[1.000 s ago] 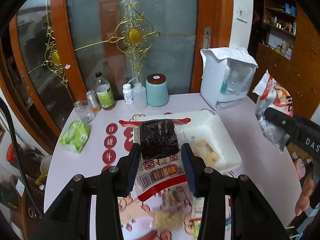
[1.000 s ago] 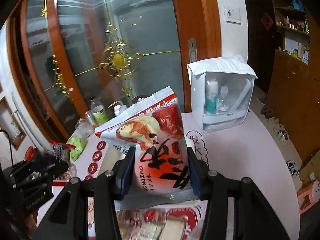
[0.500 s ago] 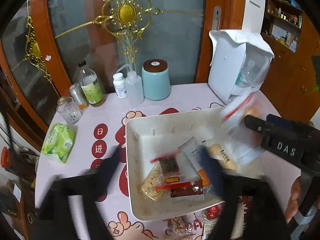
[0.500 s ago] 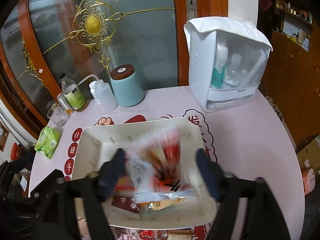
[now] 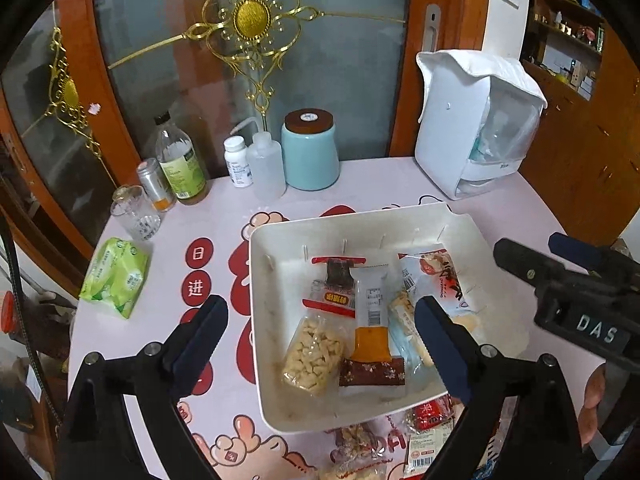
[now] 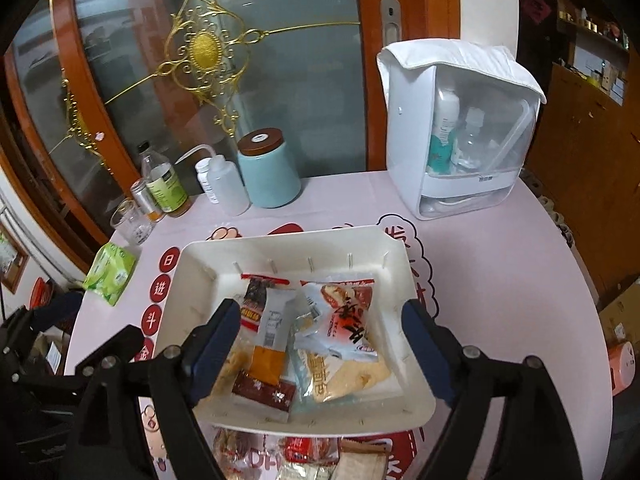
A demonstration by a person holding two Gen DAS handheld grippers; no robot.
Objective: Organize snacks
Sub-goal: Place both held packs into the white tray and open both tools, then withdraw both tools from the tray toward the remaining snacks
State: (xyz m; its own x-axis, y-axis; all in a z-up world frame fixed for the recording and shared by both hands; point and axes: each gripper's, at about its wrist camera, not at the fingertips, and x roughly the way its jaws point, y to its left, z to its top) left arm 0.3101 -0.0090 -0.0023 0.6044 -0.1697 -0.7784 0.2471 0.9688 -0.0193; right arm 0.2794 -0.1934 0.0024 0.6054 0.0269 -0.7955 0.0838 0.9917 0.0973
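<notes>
Both grippers hover with jaws spread wide and empty above a white tray of snack packets. The left gripper has let go of its dark packet; the right gripper has dropped its red-and-white bag — both now lie in the tray. Only the right view shows bottles, perhaps toiletries, inside the white case.

Right gripper at lower centre, jaws spread wide, nothing between them. White tray mid-frame holds snack packets: red-and-white bag right of centre, orange-ended sachet just left, dark brown bar below. Teal jar upper centre. White storage box upper right.
</notes>
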